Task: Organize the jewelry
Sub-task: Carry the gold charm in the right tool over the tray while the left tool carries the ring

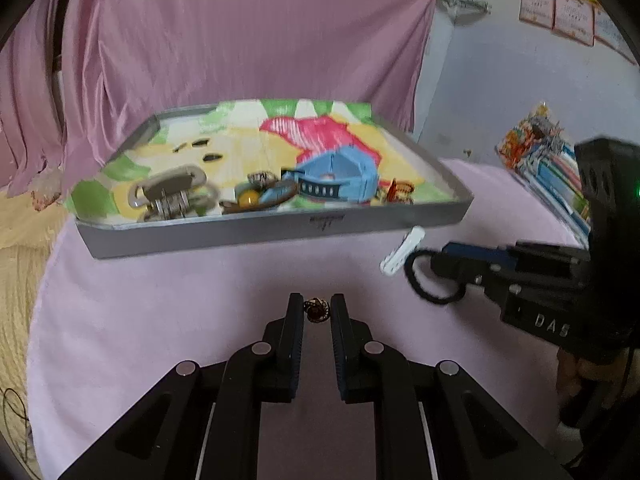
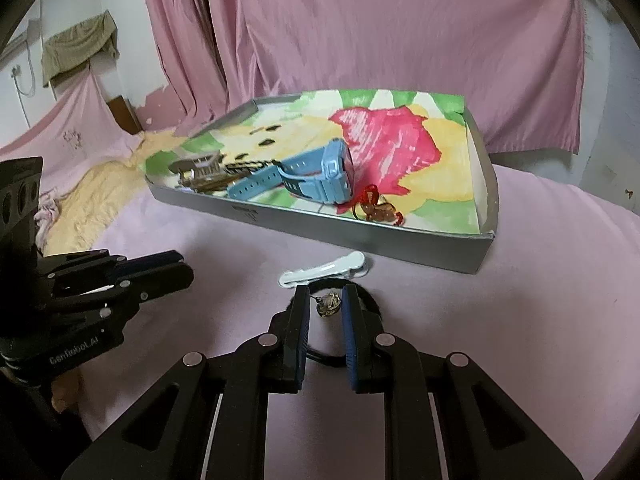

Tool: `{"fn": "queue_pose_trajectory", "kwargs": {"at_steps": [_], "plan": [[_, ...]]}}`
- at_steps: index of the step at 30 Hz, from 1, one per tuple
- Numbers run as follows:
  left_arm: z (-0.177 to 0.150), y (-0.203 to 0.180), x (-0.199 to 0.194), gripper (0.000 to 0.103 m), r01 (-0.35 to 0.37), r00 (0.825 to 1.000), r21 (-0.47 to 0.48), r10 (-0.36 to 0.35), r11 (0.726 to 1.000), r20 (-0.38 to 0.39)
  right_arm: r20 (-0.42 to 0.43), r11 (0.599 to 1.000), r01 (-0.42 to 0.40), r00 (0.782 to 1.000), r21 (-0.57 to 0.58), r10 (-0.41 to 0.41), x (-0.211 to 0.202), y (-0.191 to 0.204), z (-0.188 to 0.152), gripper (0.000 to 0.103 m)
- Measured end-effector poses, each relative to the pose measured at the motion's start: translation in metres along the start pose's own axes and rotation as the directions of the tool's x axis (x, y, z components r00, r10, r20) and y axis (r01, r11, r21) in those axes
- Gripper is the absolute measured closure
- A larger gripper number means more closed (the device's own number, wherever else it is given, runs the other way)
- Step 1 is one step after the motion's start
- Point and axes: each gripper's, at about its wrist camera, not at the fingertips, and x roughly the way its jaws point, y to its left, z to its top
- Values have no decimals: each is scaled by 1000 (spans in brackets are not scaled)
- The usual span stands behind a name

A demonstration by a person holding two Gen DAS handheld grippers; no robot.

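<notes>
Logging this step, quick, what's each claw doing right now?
Left claw: shut on small ring.
Right claw: open around small earring.

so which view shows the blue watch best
The right wrist view: the blue watch lies sharp in the tray, strap and case visible. In the left wrist view it is motion-blurred.

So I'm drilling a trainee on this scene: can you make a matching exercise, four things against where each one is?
Things:
1. blue watch
2. white hair clip
3. small ring
4. black hair tie

Places:
A. between the left gripper's fingers
B. inside the grey tray
C. around the right gripper's fingers
D. on the pink cloth just in front of the tray

Pairs: 1-B, 2-D, 3-A, 4-C
</notes>
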Motion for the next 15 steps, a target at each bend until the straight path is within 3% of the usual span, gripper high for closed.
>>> {"fn": "queue_pose_trajectory", "kwargs": {"at_steps": [8, 15], "plan": [[23, 8, -17, 90, -3, 990, -54, 10, 999, 138, 109, 999, -4, 994, 38, 0, -16, -1, 11, 89], [47, 17, -10, 90, -30, 984, -88, 45, 996, 174, 151, 999, 4, 988, 41, -10, -10, -1, 31, 89]]}}
